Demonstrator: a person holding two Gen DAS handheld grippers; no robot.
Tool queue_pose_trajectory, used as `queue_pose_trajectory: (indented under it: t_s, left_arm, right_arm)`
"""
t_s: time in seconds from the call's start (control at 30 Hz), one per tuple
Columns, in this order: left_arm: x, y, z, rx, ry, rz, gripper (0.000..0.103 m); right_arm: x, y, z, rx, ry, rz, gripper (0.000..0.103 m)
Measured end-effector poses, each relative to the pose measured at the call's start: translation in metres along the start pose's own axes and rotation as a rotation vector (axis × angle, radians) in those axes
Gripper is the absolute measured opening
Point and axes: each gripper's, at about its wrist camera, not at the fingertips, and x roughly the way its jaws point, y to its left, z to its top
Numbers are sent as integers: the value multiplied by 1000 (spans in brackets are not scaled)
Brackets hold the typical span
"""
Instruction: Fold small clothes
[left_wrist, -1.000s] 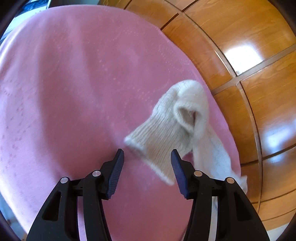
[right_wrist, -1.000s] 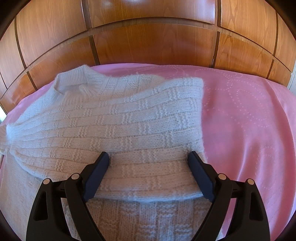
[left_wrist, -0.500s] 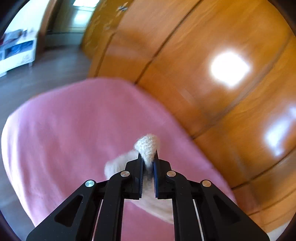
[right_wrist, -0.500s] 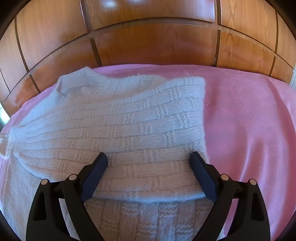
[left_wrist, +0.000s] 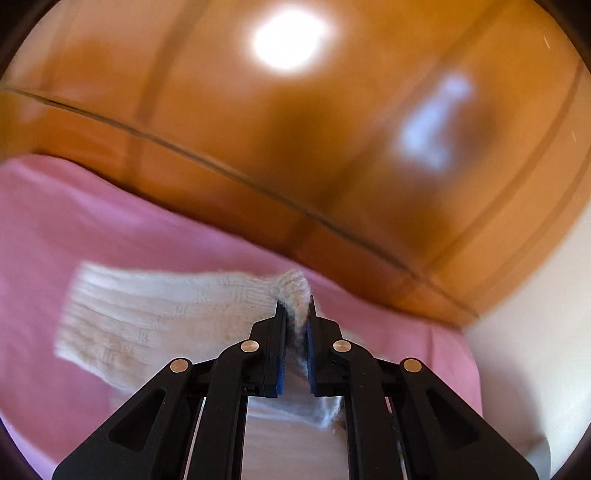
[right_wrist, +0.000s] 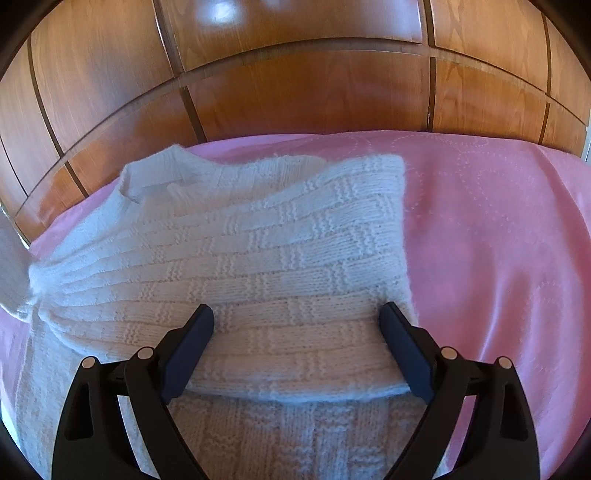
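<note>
A small cream knitted sweater (right_wrist: 236, 258) lies on a pink bedspread (right_wrist: 498, 240), close to the edge nearest a glossy wooden wardrobe (right_wrist: 295, 85). One part of it is already folded across the body, leaving a neat doubled layer with a straight edge on the right.

The left gripper (left_wrist: 295, 314) has its two fingers pinched tightly on a bunched tip of the knit, which looks like the sleeve end (left_wrist: 293, 291), lifted clear of the bed while the rest of that sleeve trails away to the left. This view is blurred, so finer detail is lost.

The right gripper (right_wrist: 297, 328) hovers low over the folded part with its fingers spread wide, one on each side of the fold. They grip nothing; whether the tips rest on the wool is unclear.

The sweater appears light, soft and floppy, with a chunky basket-weave knit that should give the pads good purchase. It will likely sag and stretch wherever it hangs unsupported, so a firmer hem, cuff or fold edge is the sensible place to hold, not loose fabric in the middle.

The bedspread is smooth, faintly quilted with dotted circles, and gives a soft, flat working surface. The wardrobe's panelled doors fill the background, reflecting bright window light.
</note>
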Motion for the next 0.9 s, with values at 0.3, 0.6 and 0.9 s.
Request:
queue_pose_trajectory:
  t_s: [0.3,0.6,0.9]
  left_arm:
    - [73,1,-67,-18,192,-85,41]
    - [20,112,-114,-115,95,158,41]
    - [9,141,-160,-152,115,189,41]
  right_arm:
    - [-7,-9,-1,29,-8,33,91]
    - [-27,-14,12,83,-2,86,78]
    - [-3,65,21,-5,138,195,52]
